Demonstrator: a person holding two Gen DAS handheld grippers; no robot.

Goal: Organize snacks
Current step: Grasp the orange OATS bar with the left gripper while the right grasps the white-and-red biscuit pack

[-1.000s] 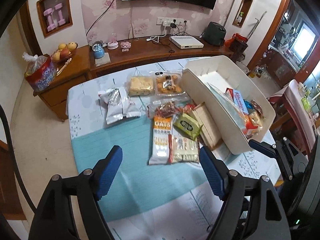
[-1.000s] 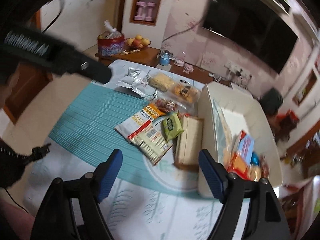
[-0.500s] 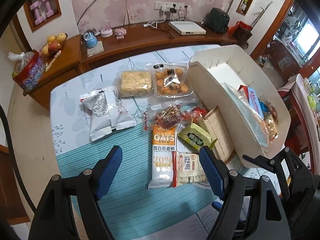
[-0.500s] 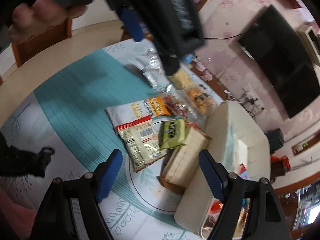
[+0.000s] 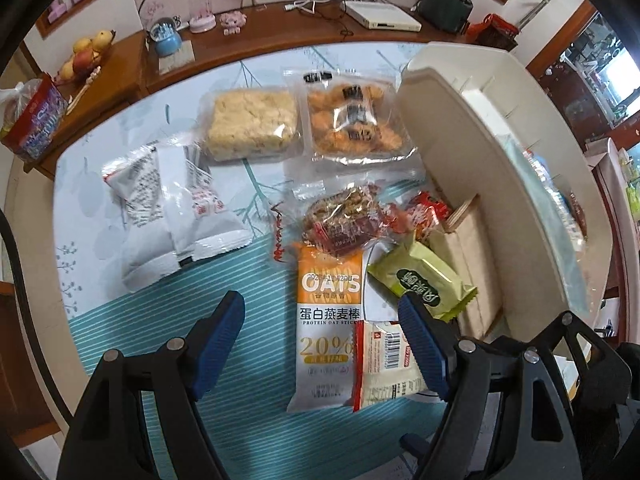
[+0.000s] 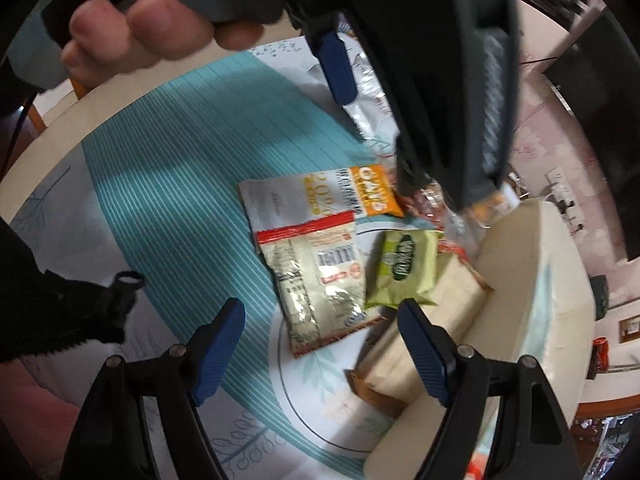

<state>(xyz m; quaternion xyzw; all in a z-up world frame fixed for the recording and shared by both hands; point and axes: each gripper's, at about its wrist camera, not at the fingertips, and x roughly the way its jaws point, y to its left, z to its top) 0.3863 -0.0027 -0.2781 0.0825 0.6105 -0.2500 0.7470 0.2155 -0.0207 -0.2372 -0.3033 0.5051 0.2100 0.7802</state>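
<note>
Several snack packets lie on a teal-striped tablecloth beside a cream bin (image 5: 472, 128). My left gripper (image 5: 322, 320) hangs open above the orange-and-white oats bar (image 5: 326, 320), nothing between its blue fingers. Near it lie a red-and-silver packet (image 5: 384, 360), a green packet (image 5: 420, 284), a nut bar (image 5: 344, 220), a brown box (image 5: 476, 264), two white pouches (image 5: 172, 208), a crumbly cake (image 5: 252, 124) and a cookie tray (image 5: 352, 120). My right gripper (image 6: 320, 322) is open over the red-and-silver packet (image 6: 316, 280), with the green packet (image 6: 404, 268) and brown box (image 6: 424, 340) to its right.
A wooden sideboard (image 5: 256, 36) with fruit, a blue globe and a white device runs behind the table. In the right wrist view the left gripper's body (image 6: 440, 80) and a person's hand (image 6: 140, 36) fill the top. The cream bin (image 6: 532, 280) holds more snacks at its far end.
Both grippers have come down toward the snacks, which now look larger. The left gripper has swung into the top of the right wrist view. The right view has rolled. Jaws unchanged.
</note>
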